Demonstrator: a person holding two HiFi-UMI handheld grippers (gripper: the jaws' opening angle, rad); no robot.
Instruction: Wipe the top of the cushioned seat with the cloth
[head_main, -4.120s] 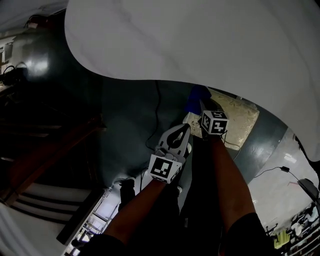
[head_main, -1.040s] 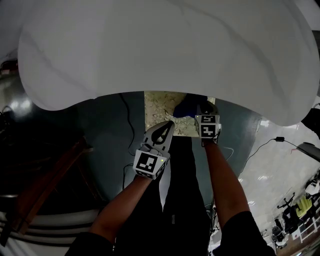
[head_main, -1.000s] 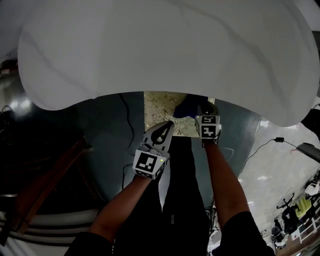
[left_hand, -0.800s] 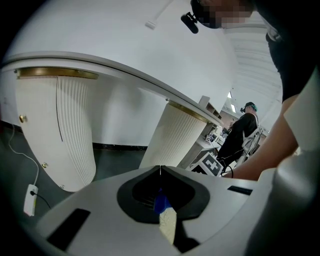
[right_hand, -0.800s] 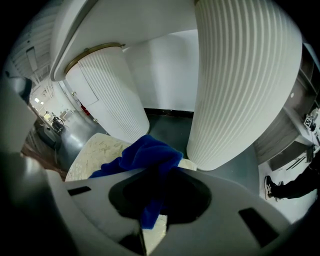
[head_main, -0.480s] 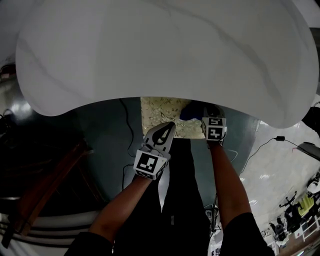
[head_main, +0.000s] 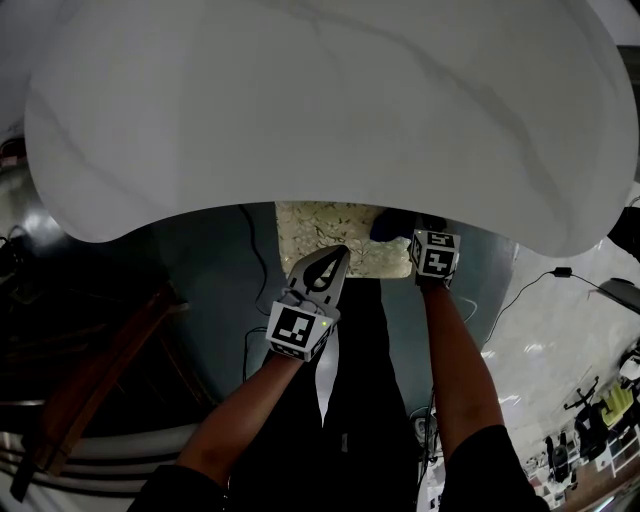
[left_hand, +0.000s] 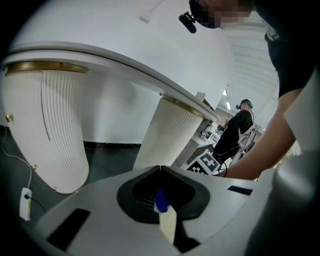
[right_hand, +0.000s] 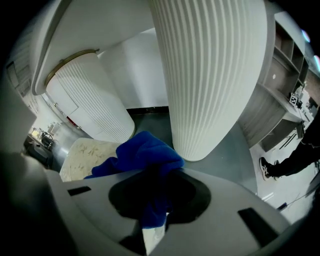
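The cushioned seat (head_main: 325, 232) is cream with a leafy pattern and lies partly under the white table top; its near edge shows between my grippers. In the right gripper view the seat (right_hand: 87, 154) lies low at the left. My right gripper (head_main: 420, 238) is shut on the blue cloth (head_main: 392, 227), held over the seat's right end. The cloth (right_hand: 145, 152) bunches up out of the jaws. My left gripper (head_main: 338, 252) is shut with nothing in it, its tip over the seat's near edge. The left gripper (left_hand: 160, 168) points under the table.
The large white table top (head_main: 330, 100) overhangs the seat. Fluted white pedestals (right_hand: 210, 75) (left_hand: 45, 130) stand close behind it on the dark floor. A black cable (head_main: 256, 255) trails left of the seat. A brown wooden bar (head_main: 90, 380) lies far left. A person (left_hand: 236, 135) stands in the background.
My right gripper has carried the blue cloth to the right across the seat. The left gripper has stayed near the seat's front edge.
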